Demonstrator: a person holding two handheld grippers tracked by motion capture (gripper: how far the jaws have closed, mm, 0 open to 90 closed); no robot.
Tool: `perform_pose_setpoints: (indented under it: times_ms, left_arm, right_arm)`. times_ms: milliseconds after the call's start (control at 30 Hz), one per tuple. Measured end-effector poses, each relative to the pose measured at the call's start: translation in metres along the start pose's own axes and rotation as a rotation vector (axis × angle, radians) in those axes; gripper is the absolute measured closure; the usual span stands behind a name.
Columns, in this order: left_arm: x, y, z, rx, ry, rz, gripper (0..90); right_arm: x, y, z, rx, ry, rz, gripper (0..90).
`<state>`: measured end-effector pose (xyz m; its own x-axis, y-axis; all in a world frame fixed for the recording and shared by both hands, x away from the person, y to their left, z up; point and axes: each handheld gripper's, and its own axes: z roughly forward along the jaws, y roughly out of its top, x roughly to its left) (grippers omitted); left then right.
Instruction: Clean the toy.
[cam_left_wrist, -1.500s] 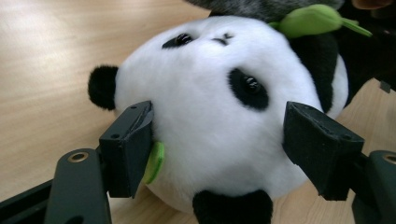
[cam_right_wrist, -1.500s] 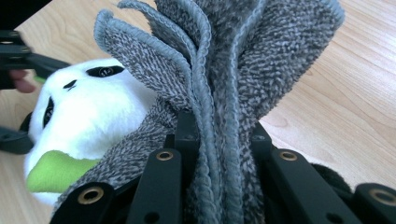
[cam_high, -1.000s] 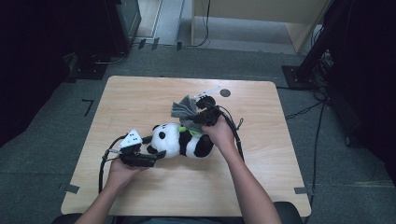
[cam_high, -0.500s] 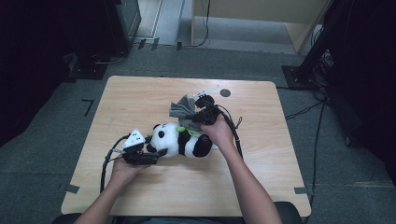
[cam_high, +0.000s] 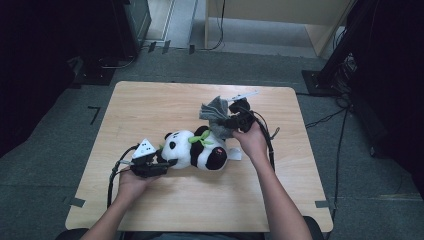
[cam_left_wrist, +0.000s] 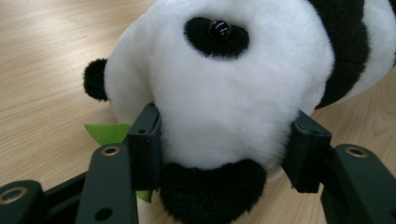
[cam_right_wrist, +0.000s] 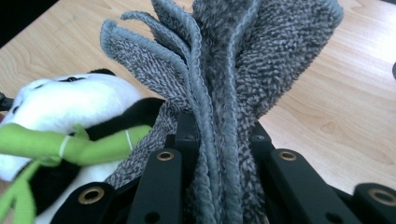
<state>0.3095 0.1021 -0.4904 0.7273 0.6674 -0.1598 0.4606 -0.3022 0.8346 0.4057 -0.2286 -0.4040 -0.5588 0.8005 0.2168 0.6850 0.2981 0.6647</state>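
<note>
Left gripper view shows your left gripper has just been closing onto the plush panda's head, pads now touching its fur. Your right gripper, beside the panda's back, pinches the bunched grey towel, so wiping looks imminent.

Panda body cut off at frame edge; cloth top cropped.
</note>
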Motion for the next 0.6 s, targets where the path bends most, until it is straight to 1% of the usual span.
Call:
perform_pose_setpoints:
  times_ms: [33, 67, 133, 200, 267, 300, 367, 400, 433, 467, 533, 567, 600]
  left_arm:
    - [0.0, 0.0, 0.0, 0.0, 0.0, 0.0, 42.8]
    - [0.0, 0.0, 0.0, 0.001, -0.001, -0.005, 43.1]
    - [0.0, 0.0, 0.0, 0.002, -0.001, -0.005, 43.3]
    - [0.0, 0.0, 0.0, 0.003, -0.002, -0.005, 43.4]
    - [0.0, 0.0, 0.0, 0.004, -0.003, -0.006, 43.4]
    - [0.001, 0.0, 0.0, 0.005, -0.004, -0.008, 43.3]
    - [0.001, 0.0, -0.001, 0.004, -0.005, -0.006, 43.2]
    - [0.001, -0.001, -0.001, -0.003, -0.007, 0.0, 42.9]
    - [0.001, -0.001, -0.001, -0.003, -0.007, 0.0, 42.7]
    - [0.001, -0.003, -0.001, -0.008, -0.012, 0.013, 42.7]
    - [0.001, -0.003, -0.001, -0.008, -0.013, 0.007, 42.6]
    - [0.002, -0.003, -0.001, -0.008, -0.014, -0.001, 42.5]
    - [0.002, -0.002, -0.001, -0.007, -0.015, -0.005, 42.4]
  right_arm:
    - [0.0, 0.0, 0.0, 0.0, 0.0, 0.0, 74.8]
    - [-0.005, -0.004, -0.001, -0.005, -0.016, 0.003, 74.8]
    - [-0.009, -0.008, -0.004, -0.019, -0.033, 0.005, 74.9]
    - [-0.012, -0.011, -0.005, -0.013, -0.05, 0.004, 75.0]
    - [-0.016, -0.015, -0.007, -0.01, -0.05, 0.012, 75.0]
    - [-0.019, -0.018, -0.008, -0.006, -0.064, 0.015, 75.0]
    - [-0.025, -0.024, -0.009, 0.018, -0.084, 0.031, 75.0]
    - [-0.027, -0.028, -0.009, 0.021, -0.084, 0.035, 75.1]
    - [-0.029, -0.032, -0.009, 0.023, -0.067, 0.054, 75.1]
    - [-0.03, -0.035, -0.009, 0.024, -0.059, 0.063, 75.1]
    - [-0.029, -0.038, -0.01, 0.041, -0.062, 0.057, 75.1]
    - [-0.03, -0.039, -0.01, 0.052, -0.071, 0.048, 75.1]
    - [-0.031, -0.04, -0.009, 0.078, -0.089, 0.041, 75.0]
